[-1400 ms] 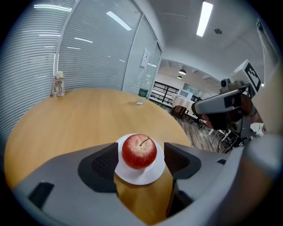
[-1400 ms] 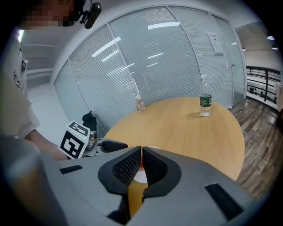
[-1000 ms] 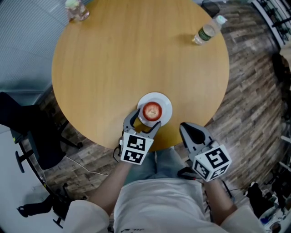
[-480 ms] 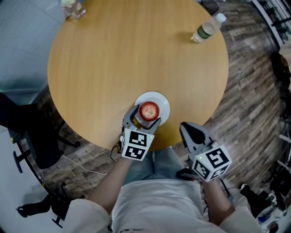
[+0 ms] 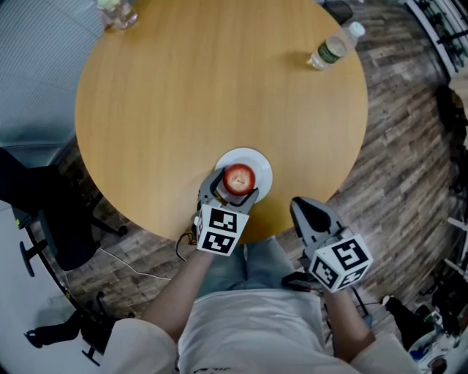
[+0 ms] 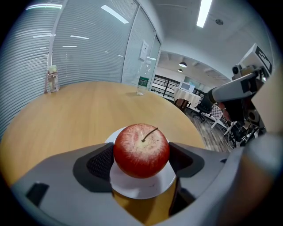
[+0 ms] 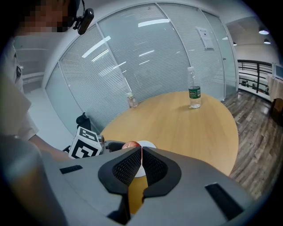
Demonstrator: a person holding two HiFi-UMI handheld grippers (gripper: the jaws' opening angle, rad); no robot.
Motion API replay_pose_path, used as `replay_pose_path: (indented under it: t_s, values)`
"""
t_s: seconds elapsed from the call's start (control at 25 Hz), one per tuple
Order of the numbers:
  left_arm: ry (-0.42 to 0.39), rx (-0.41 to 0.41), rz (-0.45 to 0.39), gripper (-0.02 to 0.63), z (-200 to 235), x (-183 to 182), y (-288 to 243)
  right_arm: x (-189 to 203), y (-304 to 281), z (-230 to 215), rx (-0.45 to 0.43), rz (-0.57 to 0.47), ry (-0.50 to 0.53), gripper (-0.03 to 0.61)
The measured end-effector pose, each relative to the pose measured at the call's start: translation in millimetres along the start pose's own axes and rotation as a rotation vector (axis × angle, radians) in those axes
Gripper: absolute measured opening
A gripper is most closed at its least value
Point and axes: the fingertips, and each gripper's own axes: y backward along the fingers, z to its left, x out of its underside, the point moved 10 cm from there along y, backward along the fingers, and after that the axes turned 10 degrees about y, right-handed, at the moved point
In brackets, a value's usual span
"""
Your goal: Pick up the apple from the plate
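A red apple [image 5: 239, 179] stands over a white plate [image 5: 260, 165] near the front edge of the round wooden table [image 5: 219, 88]. My left gripper [image 5: 235, 184] reaches in from the table edge, its two pads pressed against the apple's sides. In the left gripper view the apple [image 6: 141, 150] fills the gap between the pads, with the plate [image 6: 142, 189] beneath it. Whether it touches the plate I cannot tell. My right gripper [image 5: 302, 209] hangs off the table's edge to the right, jaws together and holding nothing. From the right gripper view [image 7: 140, 154] the apple [image 7: 129, 145] peeks over the jaws.
A clear water bottle [image 5: 333, 47] stands at the table's far right edge, and a small glass jar [image 5: 117, 13] at the far left. A dark office chair [image 5: 44, 212] sits left of the table. Wood-plank floor surrounds it.
The left gripper's jaws have drawn in from either side of the apple until they hug it. The right gripper has stayed where it was.
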Motion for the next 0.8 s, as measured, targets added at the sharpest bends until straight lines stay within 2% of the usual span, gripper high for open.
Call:
replay_pose_path:
  t_s: [0.44,0.8]
  values:
    - [-0.011,-0.006,-0.004,0.387,1,2,1,-5,1,3,-0.002,-0.013,0.004,0.032]
    - [-0.021,0.0,-0.061,0.387,-8,-15,32,-16,7,11,0.006,-0.03,0.047,0.032]
